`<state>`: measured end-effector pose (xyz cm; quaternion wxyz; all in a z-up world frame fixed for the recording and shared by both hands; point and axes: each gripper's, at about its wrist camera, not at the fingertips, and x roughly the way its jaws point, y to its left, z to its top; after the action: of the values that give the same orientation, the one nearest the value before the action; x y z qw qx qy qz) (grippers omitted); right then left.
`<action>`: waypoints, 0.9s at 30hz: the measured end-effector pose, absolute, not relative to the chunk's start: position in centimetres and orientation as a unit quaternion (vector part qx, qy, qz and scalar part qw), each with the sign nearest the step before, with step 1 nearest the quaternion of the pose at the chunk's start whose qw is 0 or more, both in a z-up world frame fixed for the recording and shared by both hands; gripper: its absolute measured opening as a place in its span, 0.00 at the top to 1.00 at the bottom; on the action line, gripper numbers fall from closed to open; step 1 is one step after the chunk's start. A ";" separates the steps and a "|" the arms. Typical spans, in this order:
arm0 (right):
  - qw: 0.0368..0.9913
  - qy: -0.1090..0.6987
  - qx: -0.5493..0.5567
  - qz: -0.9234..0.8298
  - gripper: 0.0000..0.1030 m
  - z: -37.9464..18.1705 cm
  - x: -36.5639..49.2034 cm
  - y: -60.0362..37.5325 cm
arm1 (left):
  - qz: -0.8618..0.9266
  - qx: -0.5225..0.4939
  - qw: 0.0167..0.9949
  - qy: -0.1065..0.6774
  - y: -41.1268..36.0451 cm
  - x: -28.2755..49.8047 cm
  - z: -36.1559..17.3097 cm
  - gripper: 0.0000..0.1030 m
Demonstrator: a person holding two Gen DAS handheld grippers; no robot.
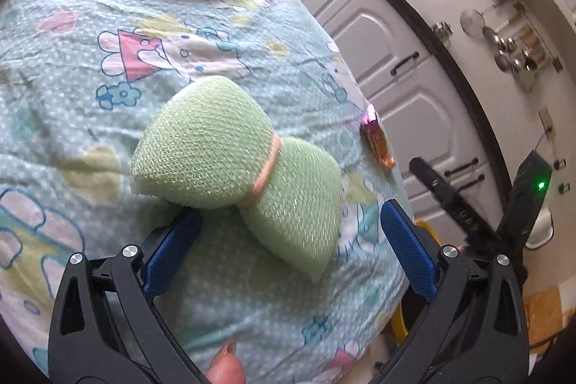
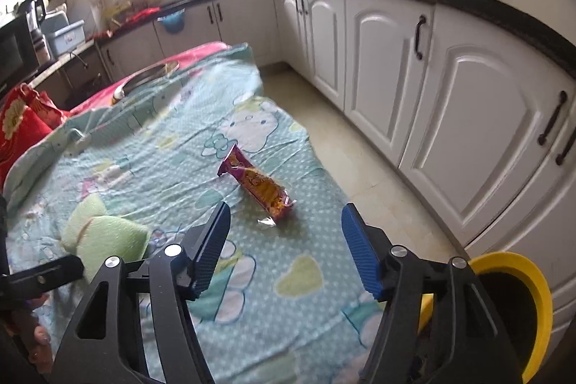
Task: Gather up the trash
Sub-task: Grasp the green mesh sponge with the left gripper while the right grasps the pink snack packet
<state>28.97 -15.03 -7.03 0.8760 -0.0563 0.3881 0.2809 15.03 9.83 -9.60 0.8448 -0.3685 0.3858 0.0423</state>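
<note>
A green foam net tied in the middle with a rubber band (image 1: 234, 164) lies on the cartoon-print cloth (image 1: 90, 96). My left gripper (image 1: 291, 240) is open just short of it, its blue pads (image 1: 172, 251) on either side of the near end. The net also shows in the right wrist view (image 2: 104, 236) at the left. A purple and orange snack wrapper (image 2: 259, 184) lies on the cloth ahead of my open, empty right gripper (image 2: 286, 247). The wrapper shows in the left wrist view (image 1: 378, 143) near the cloth's right edge.
A yellow-rimmed bin (image 2: 518, 305) stands on the floor at the right of the table. White cabinets (image 2: 468, 117) under a dark counter run along the right. A steel plate (image 2: 151, 74) and a red cushion (image 2: 21, 125) sit at the far end.
</note>
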 end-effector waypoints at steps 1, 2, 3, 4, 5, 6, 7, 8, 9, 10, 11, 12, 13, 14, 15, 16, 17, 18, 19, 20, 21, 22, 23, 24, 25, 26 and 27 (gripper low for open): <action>0.875 0.390 -0.061 0.281 0.43 -7.3 29.3 -14.5 | 0.044 -0.374 0.843 0.384 10.0 15.3 -9.6 0.11; 0.874 0.391 -0.066 0.282 0.43 -7.6 29.6 -14.0 | 0.046 -0.375 0.843 0.383 10.2 15.6 -9.6 0.11; 0.872 0.393 -0.072 0.284 0.43 -8.0 29.9 -13.5 | 0.051 -0.374 0.843 0.383 10.3 15.9 -9.5 0.11; 0.871 0.394 -0.078 0.283 0.43 -8.3 30.2 -13.1 | 0.053 -0.375 0.843 0.383 10.5 16.2 -9.5 0.11; 0.870 0.396 -0.083 0.282 0.43 -8.6 30.5 -12.5 | 0.057 -0.376 0.842 0.381 10.7 16.5 -9.5 0.11; 0.868 0.399 -0.087 0.284 0.43 -8.9 30.9 -12.0 | 0.061 -0.375 0.842 0.382 10.9 16.8 -9.5 0.11; 0.866 0.401 -0.092 0.284 0.43 -9.2 31.2 -11.5 | 0.065 -0.373 0.843 0.382 11.0 17.2 -9.4 0.11; 0.865 0.402 -0.095 0.284 0.44 -9.4 31.4 -11.2 | 0.068 -0.371 0.844 0.382 11.1 17.5 -9.4 0.11; 0.864 0.404 -0.098 0.282 0.45 -9.6 31.6 -10.9 | 0.072 -0.369 0.844 0.383 11.2 17.8 -9.4 0.11; 0.863 0.407 -0.101 0.280 0.48 -9.8 31.8 -10.7 | 0.074 -0.366 0.844 0.385 11.3 18.1 -9.4 0.11; 0.861 0.413 -0.103 0.279 0.53 -10.2 32.0 -10.3 | 0.078 -0.361 0.846 0.385 11.3 18.4 -9.4 0.11; 0.859 0.416 -0.104 0.279 0.56 -10.4 32.2 -10.2 | 0.081 -0.358 0.847 0.385 11.3 18.7 -9.4 0.11; 0.857 0.422 -0.106 0.276 0.63 -10.8 32.2 -10.0 | 0.085 -0.350 0.849 0.387 11.2 19.1 -9.4 0.11; 0.857 0.423 -0.109 0.273 0.65 -11.0 32.1 -10.0 | 0.088 -0.344 0.850 0.389 11.2 19.4 -9.4 0.11; 0.859 0.419 -0.110 0.273 0.66 -11.1 31.9 -10.0 | 0.092 -0.335 0.853 0.390 11.1 19.6 -9.4 0.11; 0.860 0.416 -0.109 0.273 0.69 -11.1 31.7 -10.1 | 0.095 -0.330 0.854 0.391 11.0 19.8 -9.4 0.11; 0.861 0.416 -0.106 0.273 0.70 -11.1 31.4 -10.3 | 0.098 -0.323 0.856 0.392 10.9 20.0 -9.4 0.11; 0.862 0.416 -0.101 0.272 0.70 -11.1 31.2 -10.5 | 0.101 -0.315 0.858 0.393 10.7 20.1 -9.4 0.11; 0.863 0.416 -0.092 0.273 0.71 -11.1 30.8 -10.9 | 0.102 -0.309 0.860 0.393 10.6 20.3 -9.4 0.11; 0.863 0.417 -0.085 0.274 0.72 -11.1 30.5 -11.2 | 0.105 -0.300 0.862 0.394 10.4 20.3 -9.5 0.11; 0.862 0.418 -0.079 0.276 0.74 -11.1 30.2 -11.6 | 0.109 -0.286 0.866 0.396 10.1 20.3 -9.5 0.12; 0.862 0.418 -0.070 0.278 0.75 -11.0 29.7 -12.1 | 0.113 -0.274 0.868 0.398 9.9 20.3 -9.5 0.20; 0.862 0.418 -0.062 0.280 0.75 -10.9 29.2 -12.5 | 0.122 -0.256 0.872 0.399 9.5 20.3 -9.5 0.25; 0.861 0.419 -0.055 0.282 0.75 -10.8 28.9 -12.9 | 0.127 -0.242 0.876 0.398 9.3 20.1 -9.5 0.33; 0.859 0.421 -0.044 0.287 0.76 -10.8 28.3 -13.4 | 0.124 -0.238 0.878 0.397 9.3 20.0 -9.5 0.36; 0.859 0.421 -0.039 0.289 0.77 -10.8 27.8 -13.8 | 0.122 -0.235 0.879 0.396 9.4 19.9 -9.5 0.38; 0.859 0.420 -0.034 0.291 0.77 -10.8 27.3 -14.2 | 0.118 -0.231 0.881 0.395 9.4 19.8 -9.4 0.45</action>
<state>27.30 -14.16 -10.79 0.8590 -0.0343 0.4201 0.2905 19.77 9.38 -9.43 0.8813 -0.2314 0.3946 0.1183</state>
